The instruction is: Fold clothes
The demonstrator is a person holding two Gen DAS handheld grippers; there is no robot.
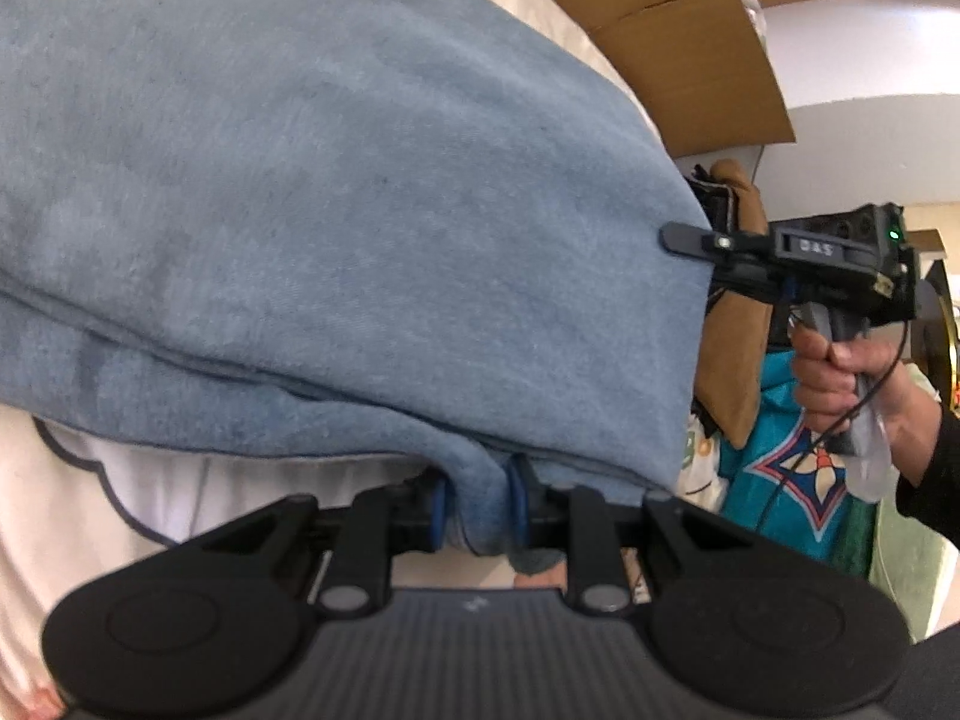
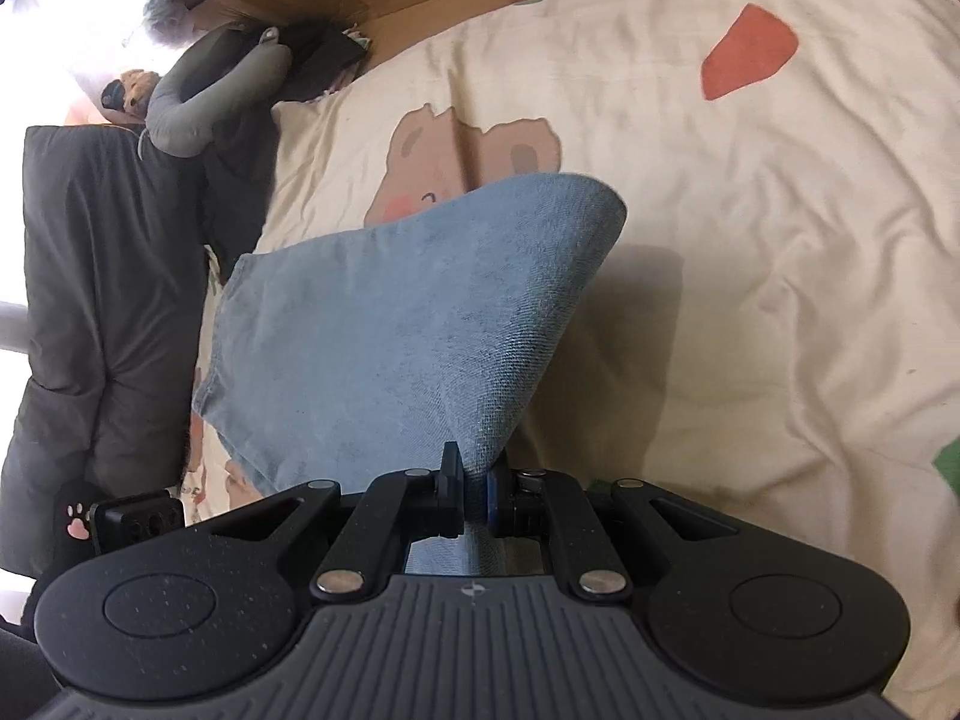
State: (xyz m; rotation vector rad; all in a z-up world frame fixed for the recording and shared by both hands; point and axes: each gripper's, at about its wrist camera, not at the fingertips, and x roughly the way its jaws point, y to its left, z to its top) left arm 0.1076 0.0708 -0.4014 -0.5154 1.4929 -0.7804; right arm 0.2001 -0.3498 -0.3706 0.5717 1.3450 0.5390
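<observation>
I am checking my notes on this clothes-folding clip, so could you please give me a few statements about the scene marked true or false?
1. Both grippers grip the light blue denim garment. True: the left gripper and the right gripper each pinch a fold of it.
2. The denim lies flat on the bed. False: it is lifted and curls over above the cream cartoon-print bedsheet.
3. A dark grey padded jacket lies beside the sheet in the right wrist view. True.
4. The right gripper's fingers stand wide open. False: they are shut on the fabric.
5. The brown cardboard box sits on top of the denim. False: it stands behind the bed.
</observation>
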